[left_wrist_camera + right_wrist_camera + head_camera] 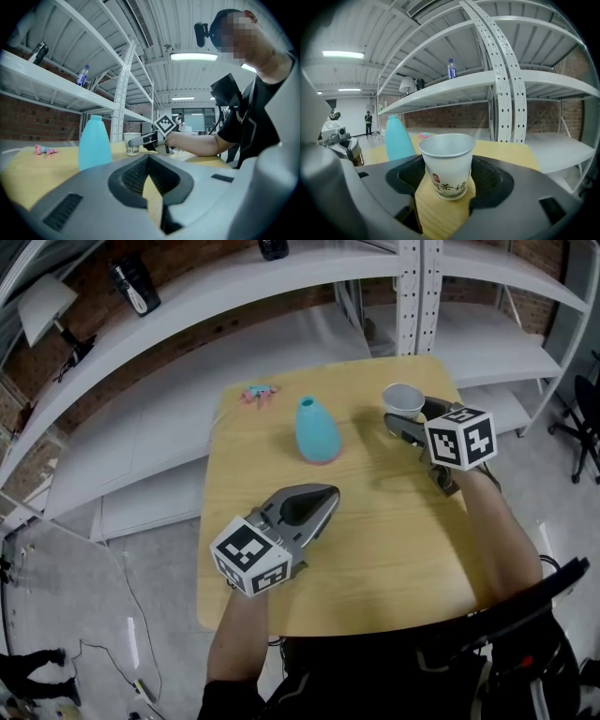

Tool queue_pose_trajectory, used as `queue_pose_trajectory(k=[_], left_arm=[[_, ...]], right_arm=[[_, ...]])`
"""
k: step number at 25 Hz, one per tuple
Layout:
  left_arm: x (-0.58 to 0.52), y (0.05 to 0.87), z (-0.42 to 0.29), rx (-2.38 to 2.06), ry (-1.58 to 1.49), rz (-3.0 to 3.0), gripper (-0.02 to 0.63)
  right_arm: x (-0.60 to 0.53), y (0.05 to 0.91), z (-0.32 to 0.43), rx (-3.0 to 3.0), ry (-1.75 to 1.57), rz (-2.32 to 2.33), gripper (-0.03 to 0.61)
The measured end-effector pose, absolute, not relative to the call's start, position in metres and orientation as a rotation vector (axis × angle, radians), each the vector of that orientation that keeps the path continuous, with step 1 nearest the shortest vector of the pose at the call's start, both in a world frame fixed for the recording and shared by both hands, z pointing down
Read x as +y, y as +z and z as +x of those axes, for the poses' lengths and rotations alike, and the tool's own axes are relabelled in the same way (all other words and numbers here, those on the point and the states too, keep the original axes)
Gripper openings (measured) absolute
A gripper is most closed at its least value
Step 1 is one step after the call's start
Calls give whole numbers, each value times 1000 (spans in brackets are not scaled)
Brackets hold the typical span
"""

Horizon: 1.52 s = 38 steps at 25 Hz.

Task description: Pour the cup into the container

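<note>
right hand-held gripper (pixel 409 416) pinches the cup (pixel 446 164) at the desk's (pixel 375 549) far right corner; left hand-held gripper (pixel 330 491) pressed together, empty. Risk: container (pixel 316 429) at desk centre looks narrow-mouthed, so an off-centre pour spills.

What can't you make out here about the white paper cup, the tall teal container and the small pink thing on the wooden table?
White paper cup: its contents; the right gripper view looks nearly level with the rim, and the head view shows it too small.
Tall teal container: whether its mouth is open or capped; too small in every view.
Small pink thing: what it is; too small in head and left gripper views.
</note>
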<state>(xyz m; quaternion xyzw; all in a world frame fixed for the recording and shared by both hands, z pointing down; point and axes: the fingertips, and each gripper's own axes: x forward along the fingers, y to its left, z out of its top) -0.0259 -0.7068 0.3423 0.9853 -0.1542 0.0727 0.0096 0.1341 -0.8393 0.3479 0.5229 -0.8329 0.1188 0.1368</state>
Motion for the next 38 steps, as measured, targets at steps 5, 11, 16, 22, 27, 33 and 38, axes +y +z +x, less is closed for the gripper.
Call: queue_pose_trajectory(k=[5,11,16,22,27,33,38], left_arm=[[-707,342,-26,-496,232,3077,-2],[-707,343,-25,-495,231,3077,-2],[-709,343,-26,-508,225,3074,-2],[-713,344,-30,-558,225,3059,-2],[-697,326,-28,-582,211,3068,-2],[-676,295,-27,-722,18,2983,-2],[-657,287,-25,-832,69,2997,-2]], right_arm=[[-835,356,135,-2414,355,1477,305],[-831,357,131,-2442,330,1448,332],[-824,349,138,-2432,308,1490,370],[-793,343,147,-2425,333,1542,370],[-763,330,146,-2468,309,1541,336],[-729,303,132,-2614,239,1502,2],[-699,291,116,-2679,183,1440,2]])
